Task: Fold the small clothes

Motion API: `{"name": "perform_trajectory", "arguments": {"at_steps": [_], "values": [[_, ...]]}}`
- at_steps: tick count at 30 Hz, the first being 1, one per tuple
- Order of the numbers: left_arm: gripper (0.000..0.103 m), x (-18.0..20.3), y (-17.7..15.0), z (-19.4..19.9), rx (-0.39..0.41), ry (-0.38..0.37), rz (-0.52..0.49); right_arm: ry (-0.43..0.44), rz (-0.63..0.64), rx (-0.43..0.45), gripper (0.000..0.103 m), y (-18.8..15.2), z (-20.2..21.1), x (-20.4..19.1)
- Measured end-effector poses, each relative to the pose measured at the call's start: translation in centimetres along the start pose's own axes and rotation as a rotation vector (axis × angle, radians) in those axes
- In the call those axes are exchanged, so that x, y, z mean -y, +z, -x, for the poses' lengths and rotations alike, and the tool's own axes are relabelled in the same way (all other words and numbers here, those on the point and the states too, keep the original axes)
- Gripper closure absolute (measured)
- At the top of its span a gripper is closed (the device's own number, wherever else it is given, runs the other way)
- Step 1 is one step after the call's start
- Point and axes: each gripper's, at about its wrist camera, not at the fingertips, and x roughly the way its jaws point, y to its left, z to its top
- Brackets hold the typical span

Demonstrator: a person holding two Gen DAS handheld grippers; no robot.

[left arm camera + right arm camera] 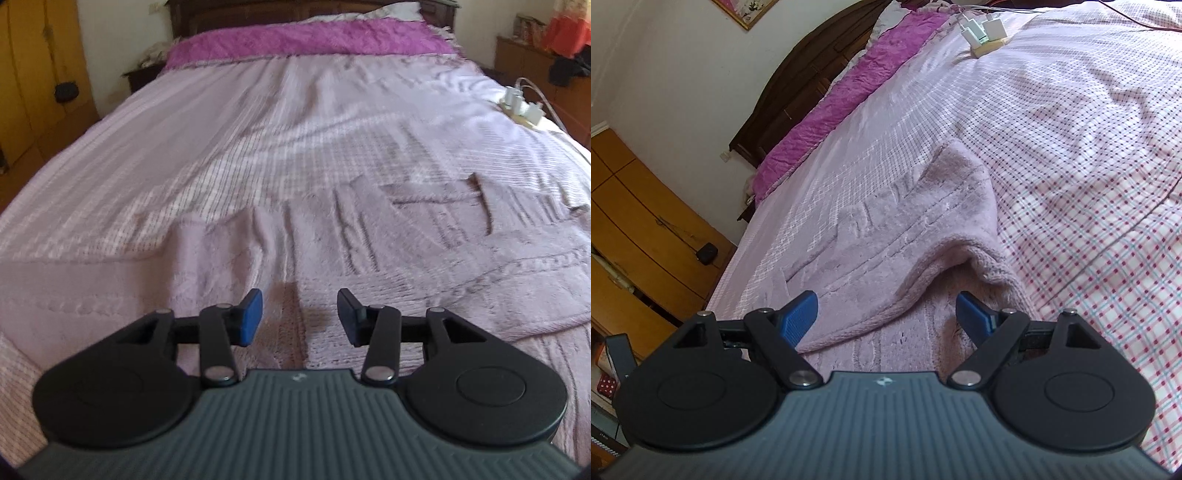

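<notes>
Over on the left a yellow wardrobe (33, 74) stands beside the bed (258, 122), whose checked sheet runs up to a purple blanket (306, 40) at the dark headboard (798, 77).

The left gripper (300, 317) hangs low over the near end of the bed with its blue-padded fingers (251, 317) spread apart and nothing between them. Just beyond its tips lies the towel (369, 243), a pale lilac fleecy piece with raised ribs, spread across the sheet and rumpled into soft ridges near the left tip.

The right gripper (886, 317) is likewise released, fingers (799, 317) wide, empty. From its side the towel (886, 236) shows a near edge lifted and curled over, making a hollow fold between the two tips; the right finger sits close against that rolled hem, though whether it touches is hard to say.

Far right, near the bed's edge, white chargers (522, 107) with cables sit on the sheet.
</notes>
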Motion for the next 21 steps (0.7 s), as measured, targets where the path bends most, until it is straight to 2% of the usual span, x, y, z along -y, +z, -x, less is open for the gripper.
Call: {"name": "perform_trajectory", "arguments": {"at_steps": [5, 15, 19, 21], "values": [[0.056, -1.0, -0.6, -1.2, -0.022, -0.021, 0.091, -0.009, -0.030, 0.009, 0.016, -0.1, -0.5, 0.3], [0.056, -0.8, -0.5, -2.3, -0.029, -0.031, 0.155, -0.014, 0.004, 0.006, 0.016, -0.3, -0.9, 0.4], [0.058, -0.4, -0.6, -2.3, -0.011, -0.034, 0.136, -0.022, 0.020, 0.005, 0.016, -0.4, -0.9, 0.2], [0.064, 0.0, -0.7, -2.1, 0.002, -0.038, 0.111, -0.028, 0.033, 0.008, 0.016, -0.4, -0.8, 0.1]]}}
